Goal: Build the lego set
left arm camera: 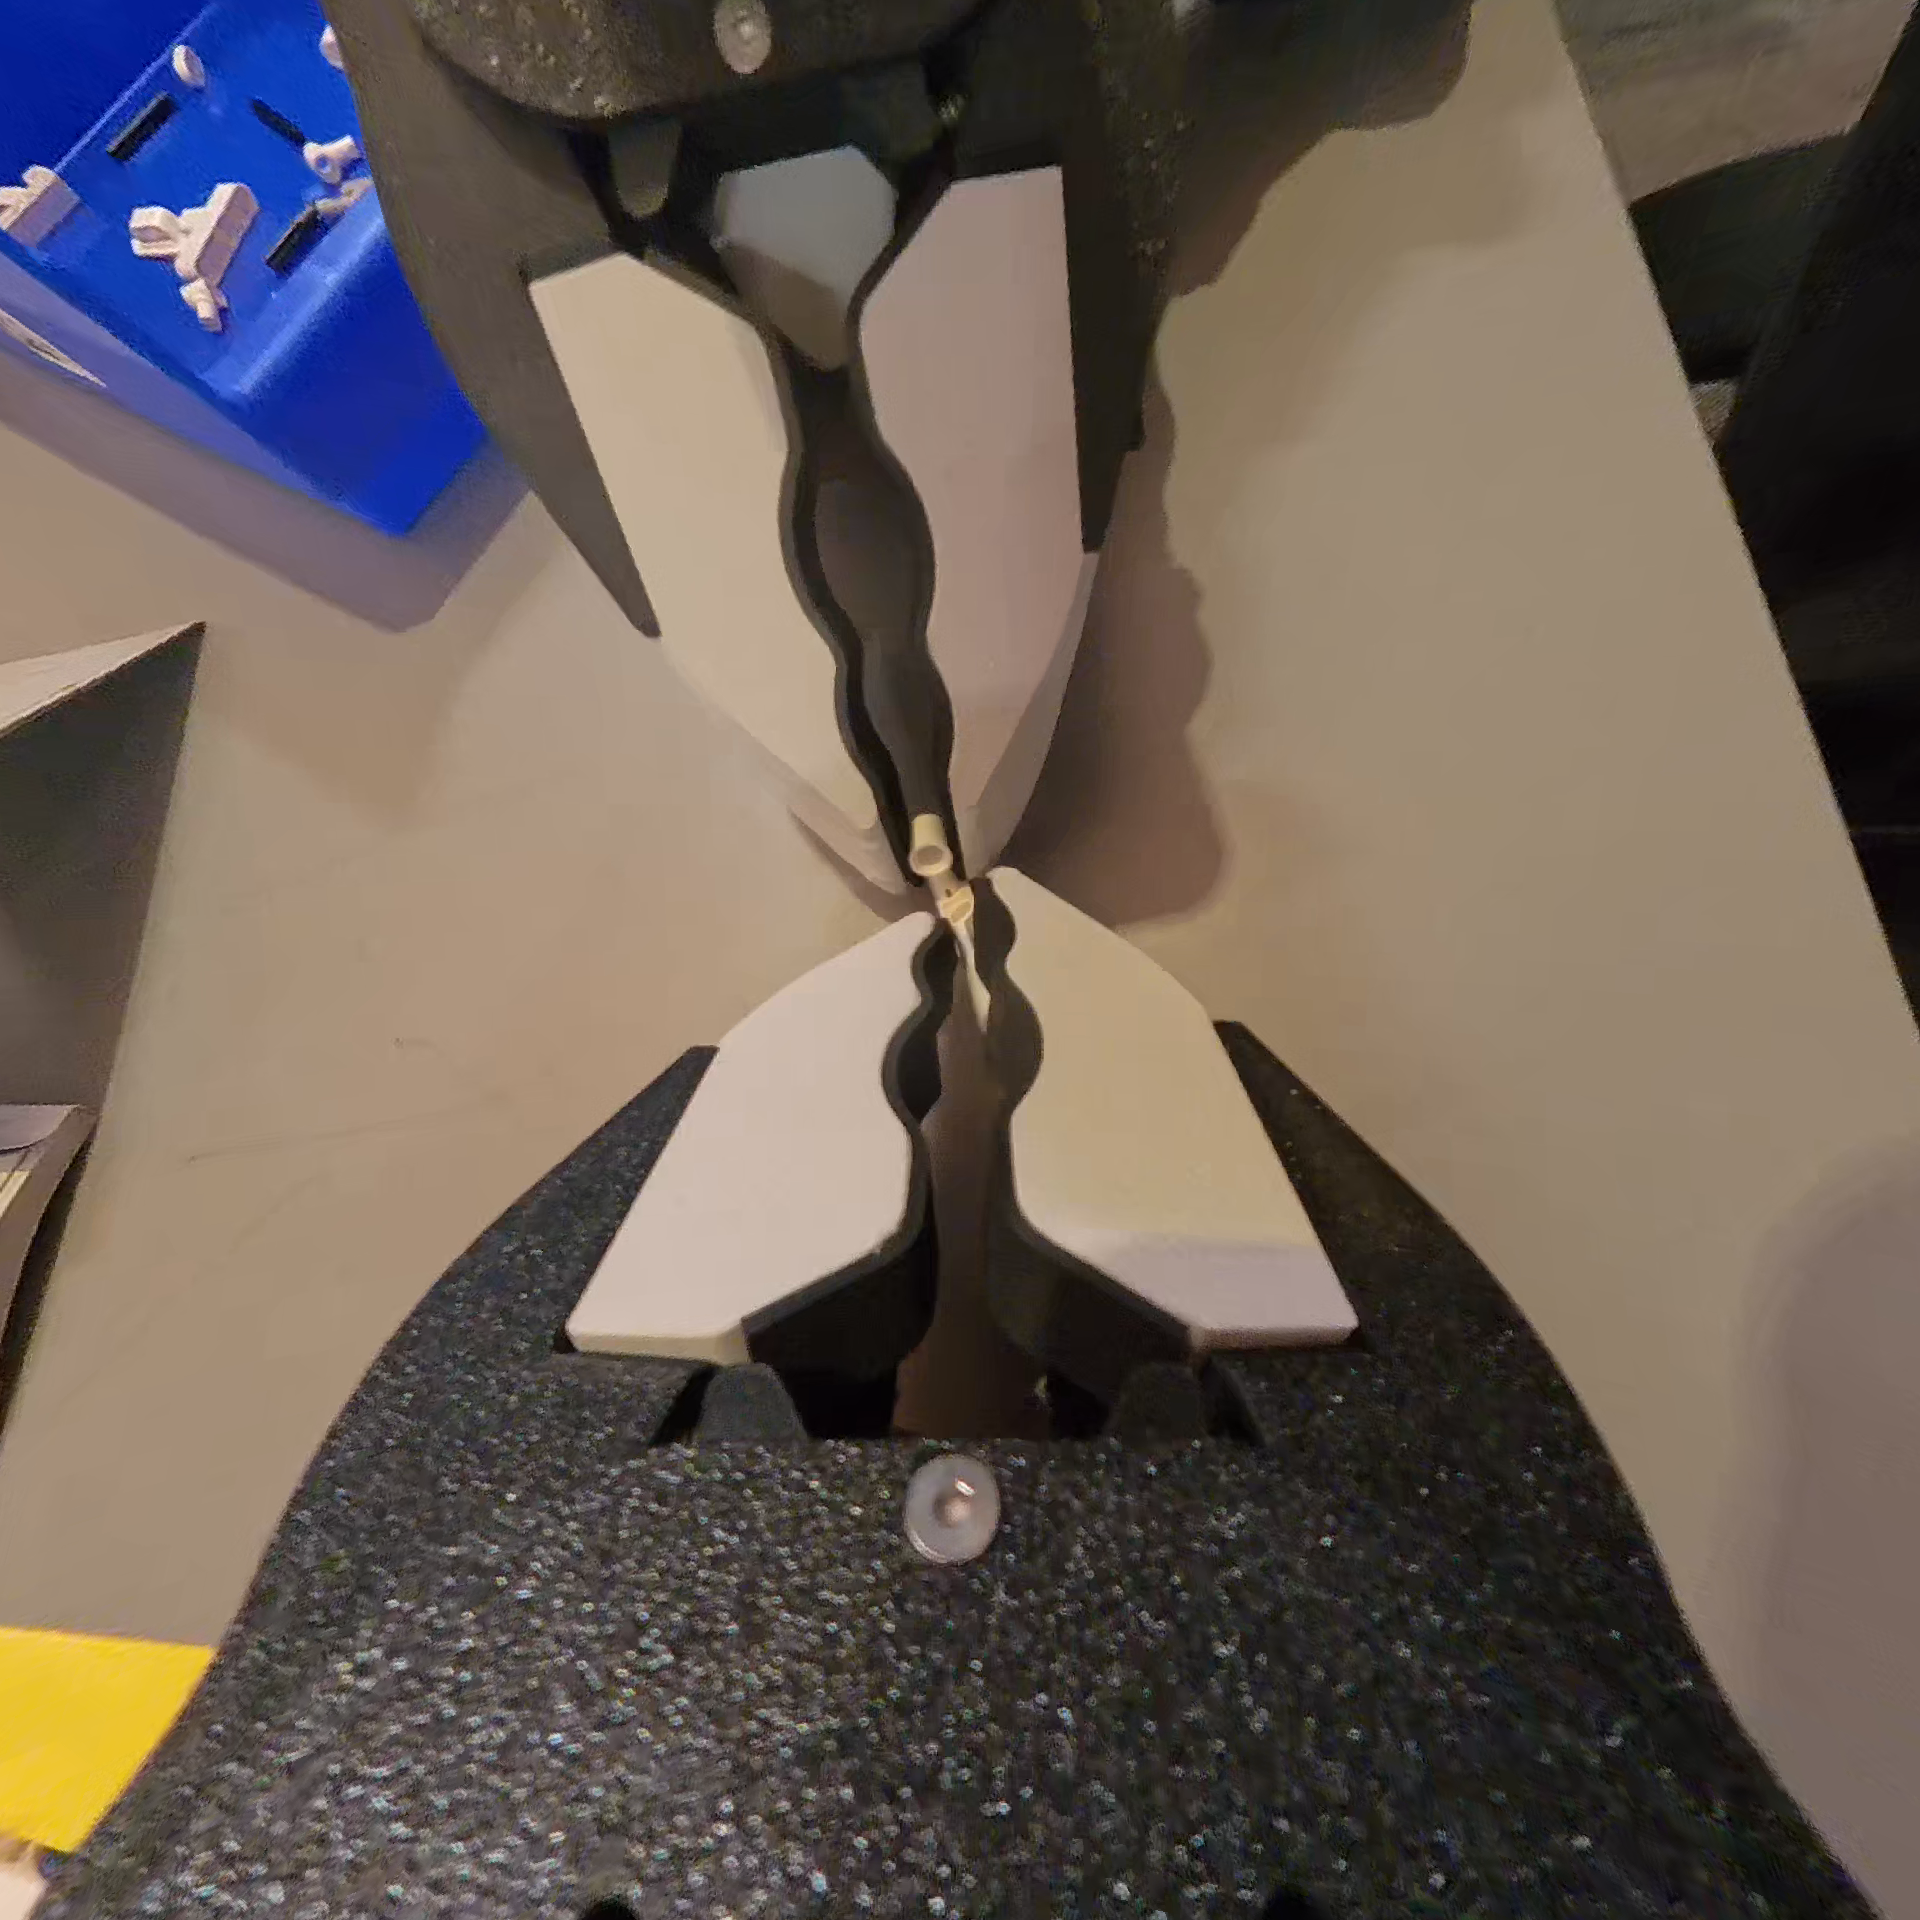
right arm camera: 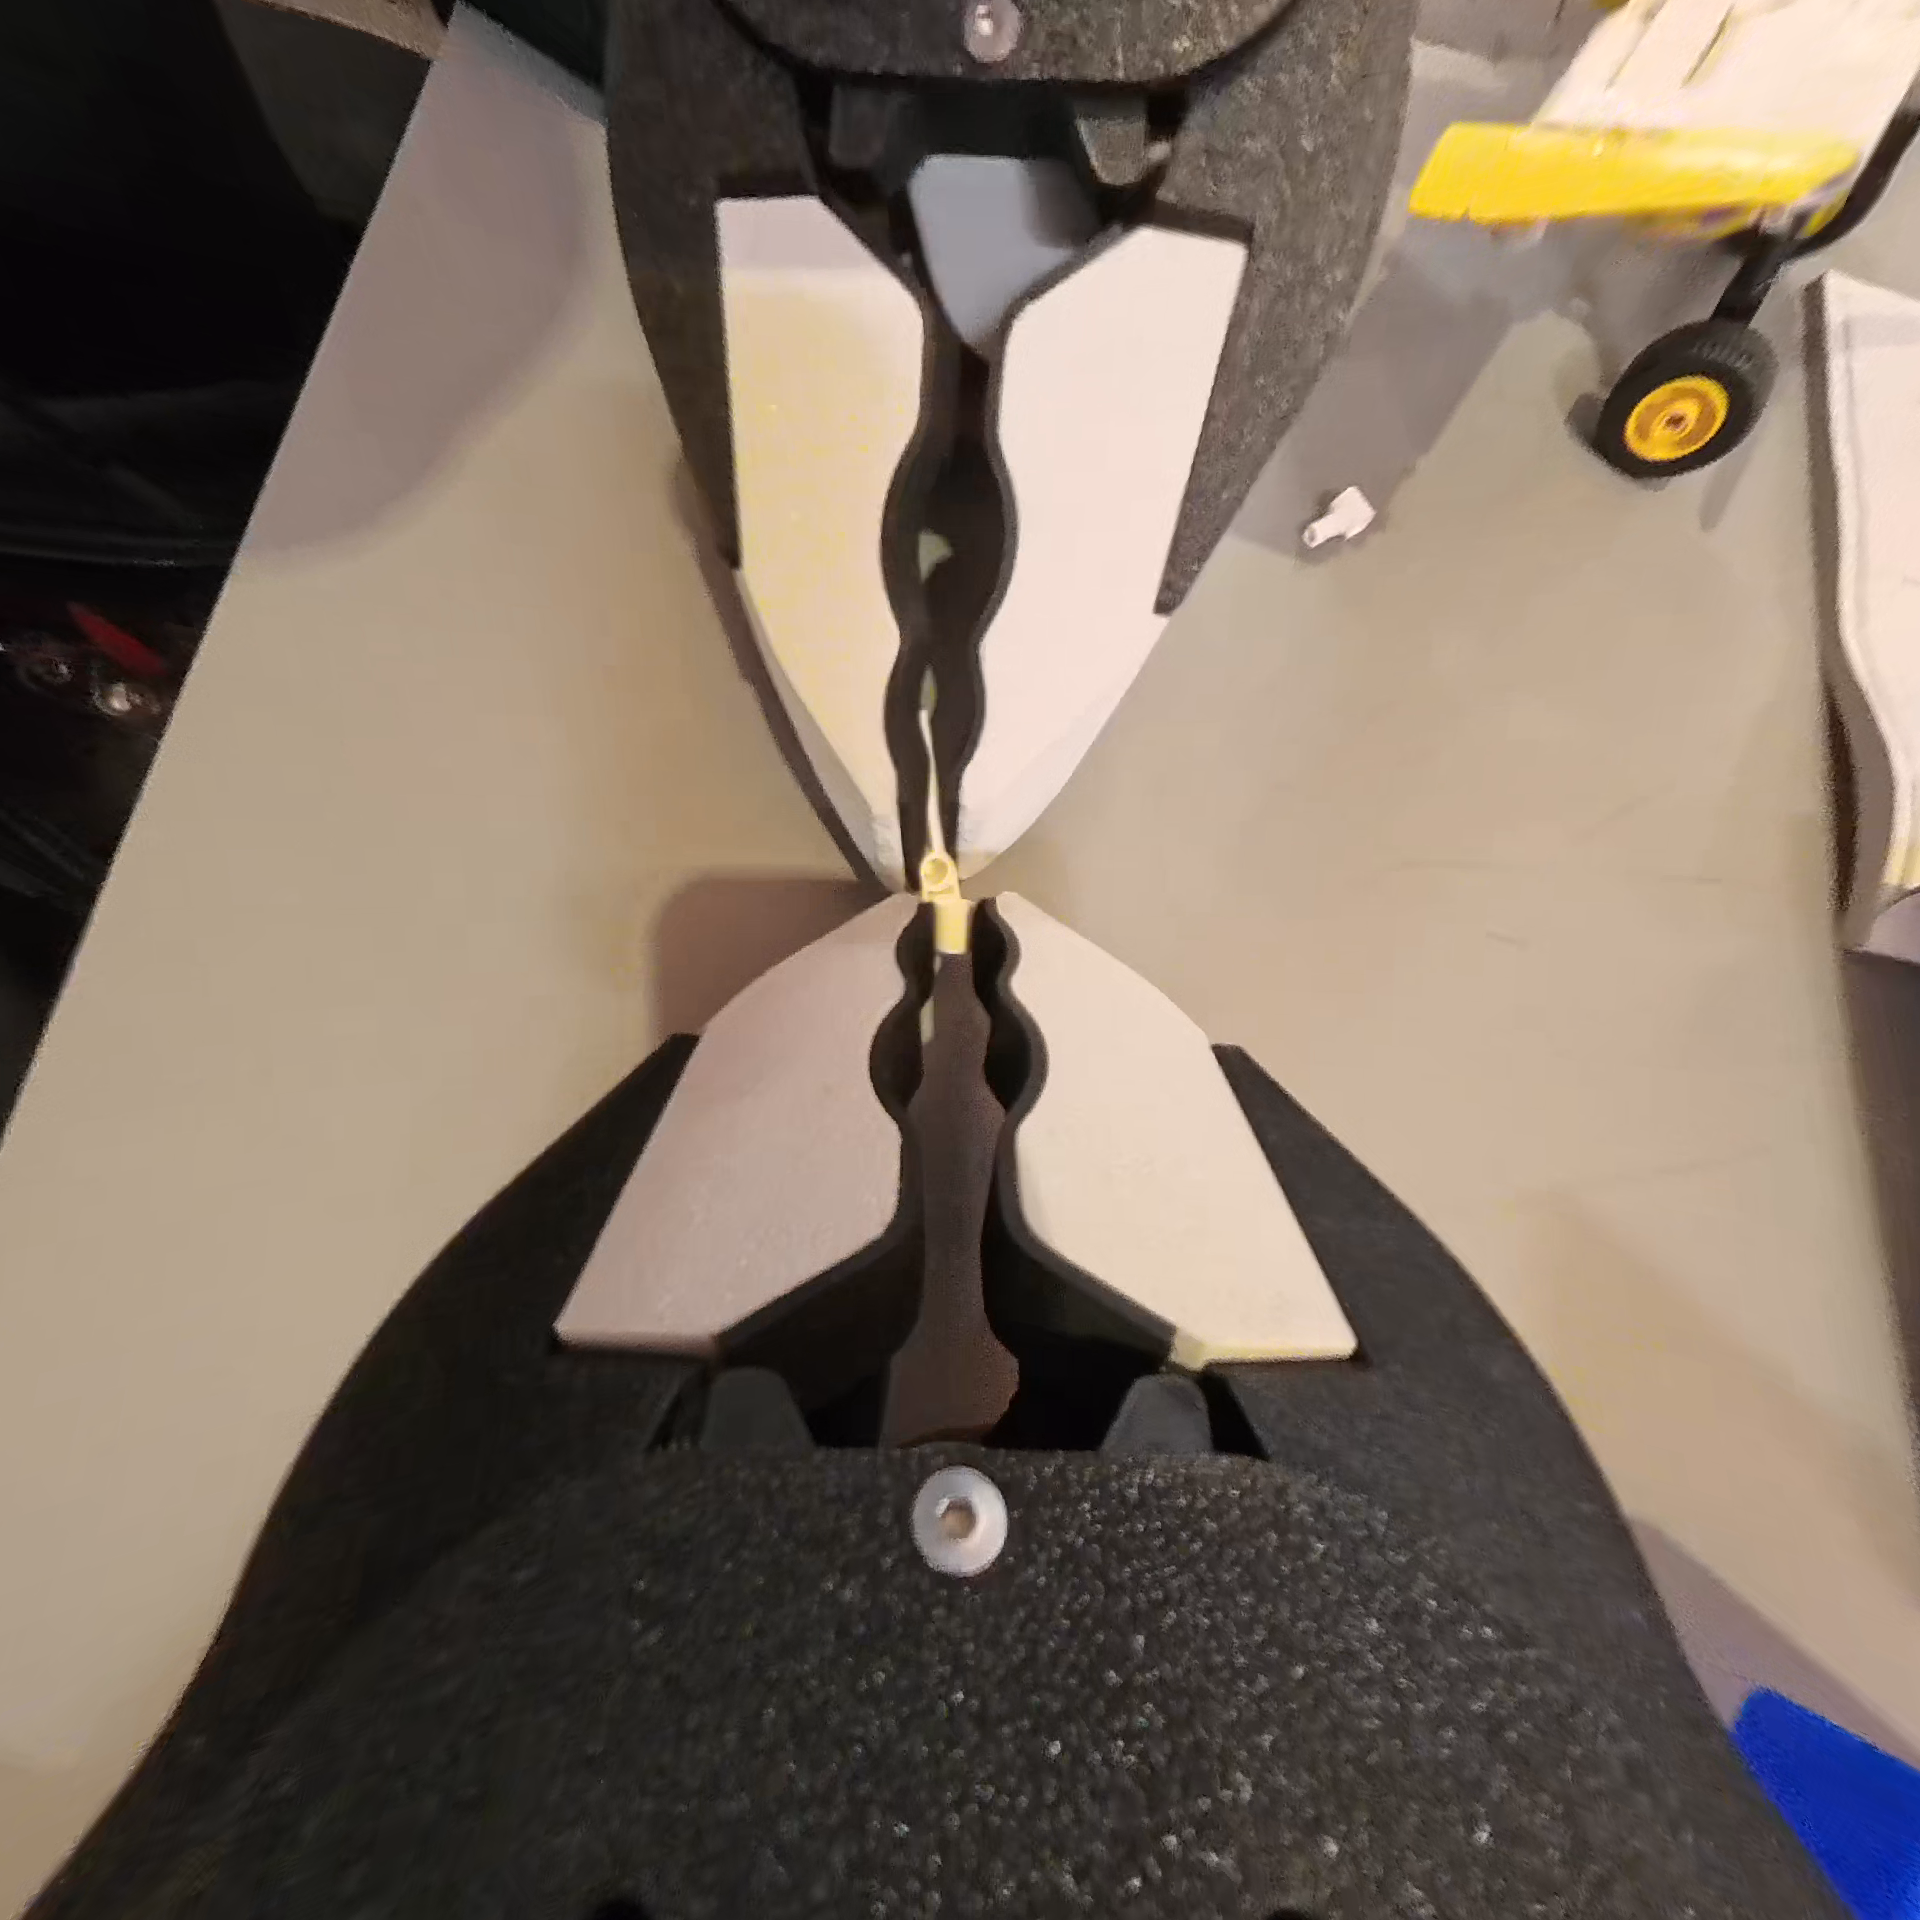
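**A:** Pins, two of them, tip to tip between my grippers above the beige table. My left gripper is clamped on a thin cream pin: a slim smooth plastic shaft with a small collar at its front end.

**B:** And the other one?

**A:** My right gripper is pinched on a short cream tube, round, hollow, smooth plastic. In the left wrist view its open bore faces me, a neat ring.

**B:** Which way do they point?

**A:** Each runs along the fingers holding it, so the two long axes nearly line up, end against end. The pin's collar sits right at the tube's mouth; whether it is inside, I cannot tell.

**B:** The fingers themselves?

**A:** Pale, flat, smooth plates with wavy black rubbery inner edges, set in coarse speckled black bodies. Both pairs stand nearly together, only the parts keeping them apart.

**B:** What's around?

**A:** Far left in the left wrist view, a blue bin with small pale plastic pieces in it. In the right wrist view, a yellow and grey model on a black wheel with a yellow hub, and a tiny white connector lying alone on the table near it.
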### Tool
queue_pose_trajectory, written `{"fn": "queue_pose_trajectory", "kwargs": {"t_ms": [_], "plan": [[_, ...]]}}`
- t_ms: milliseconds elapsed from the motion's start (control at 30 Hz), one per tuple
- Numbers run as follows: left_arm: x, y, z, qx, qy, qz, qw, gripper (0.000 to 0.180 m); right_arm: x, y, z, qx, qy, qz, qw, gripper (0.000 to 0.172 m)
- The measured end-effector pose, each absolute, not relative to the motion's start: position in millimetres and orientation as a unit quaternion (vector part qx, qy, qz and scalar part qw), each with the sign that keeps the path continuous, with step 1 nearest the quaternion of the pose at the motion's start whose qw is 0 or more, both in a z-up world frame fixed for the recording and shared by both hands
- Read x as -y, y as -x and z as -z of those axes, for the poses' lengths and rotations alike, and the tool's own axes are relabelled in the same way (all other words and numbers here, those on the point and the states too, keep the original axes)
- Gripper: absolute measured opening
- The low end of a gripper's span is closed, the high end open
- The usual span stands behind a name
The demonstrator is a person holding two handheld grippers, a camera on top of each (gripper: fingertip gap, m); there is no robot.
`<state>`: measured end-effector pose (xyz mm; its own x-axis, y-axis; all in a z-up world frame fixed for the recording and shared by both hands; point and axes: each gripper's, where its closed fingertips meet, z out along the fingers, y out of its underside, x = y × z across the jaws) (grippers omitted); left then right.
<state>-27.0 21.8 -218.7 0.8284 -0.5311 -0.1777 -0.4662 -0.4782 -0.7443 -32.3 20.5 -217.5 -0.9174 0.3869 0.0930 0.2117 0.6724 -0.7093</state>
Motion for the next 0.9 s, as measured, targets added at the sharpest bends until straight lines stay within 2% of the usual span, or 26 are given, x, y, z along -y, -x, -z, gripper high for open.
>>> {"fn": "queue_pose_trajectory", "kwargs": {"t_ms": [100,167,367,533,667,800,900], "plan": [[-30,23,191,-0.272,0.835,0.061,0.474,0.0,-11,25,231,0.912,0.174,-0.364,0.078,0.008],[-28,27,198,-0.275,0.85,0.06,0.444,0.0,-5,27,230,0.914,0.173,-0.357,0.084,0.007],[-25,57,195,-0.194,0.847,0.007,0.495,0.0,-9,33,230,0.906,0.186,-0.366,0.104,0.007],[-13,66,170,-0.168,0.831,-0.018,0.53,0.0,-13,37,229,0.9,0.197,-0.367,0.13,0.007],[1,62,185,-0.168,0.855,-0.006,0.491,0.005,-15,40,228,0.896,0.208,-0.366,0.139,0.007],[13,65,218,-0.201,0.886,-0.037,0.416,0.015,-16,42,228,0.894,0.218,-0.367,0.139,0.007],[15,65,223,-0.205,0.888,-0.027,0.41,0.019,-17,42,228,0.893,0.221,-0.368,0.135,0.007]]}}
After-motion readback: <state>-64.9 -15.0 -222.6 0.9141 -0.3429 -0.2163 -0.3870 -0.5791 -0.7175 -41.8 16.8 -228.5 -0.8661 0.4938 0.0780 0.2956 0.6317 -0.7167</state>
